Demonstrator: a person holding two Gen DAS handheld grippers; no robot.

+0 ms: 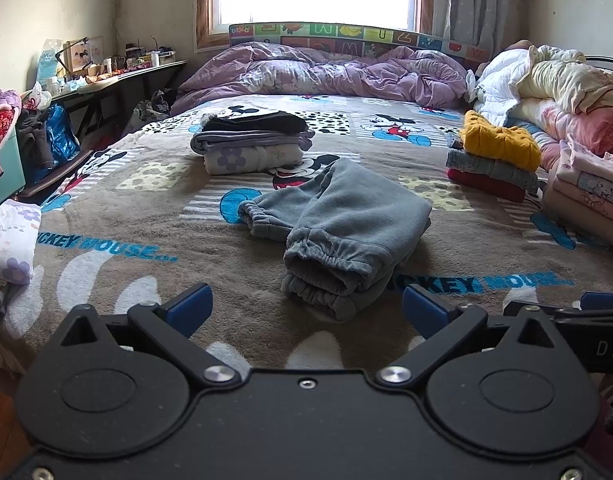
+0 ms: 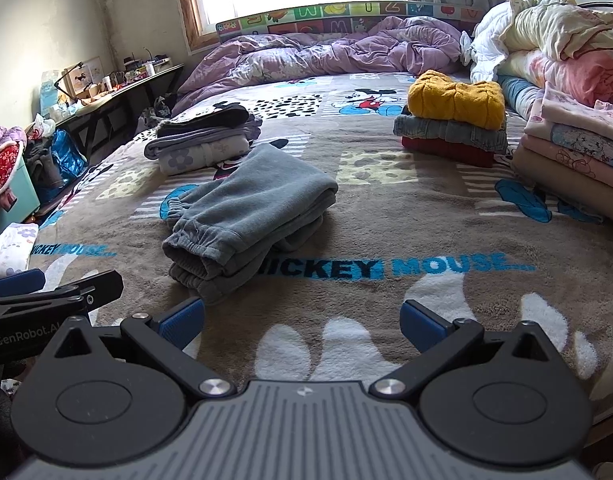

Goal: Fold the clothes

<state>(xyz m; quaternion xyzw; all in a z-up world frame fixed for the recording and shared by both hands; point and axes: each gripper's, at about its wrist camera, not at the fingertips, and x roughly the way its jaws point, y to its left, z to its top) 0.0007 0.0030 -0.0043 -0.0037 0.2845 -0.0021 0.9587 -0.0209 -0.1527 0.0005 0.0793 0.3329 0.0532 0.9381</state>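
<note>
Folded grey sweatpants (image 1: 338, 236) (image 2: 246, 216) lie on the brown Mickey Mouse blanket (image 1: 146, 216) (image 2: 426, 216), cuffs toward me. My left gripper (image 1: 306, 312) is open just short of the cuffs, blue pads wide apart, nothing between them. My right gripper (image 2: 302, 320) is open too, over bare blanket to the right of the pants. Each gripper's tip shows at the edge of the other's view.
A folded stack of grey, floral and black clothes (image 1: 250, 144) (image 2: 206, 140) sits behind the pants. Right: a yellow, denim and red stack (image 1: 494, 156) (image 2: 454, 120) and a pink stack (image 2: 574, 148). A purple duvet (image 1: 326, 72) lies at the headboard. A cluttered desk (image 1: 106, 76) stands left.
</note>
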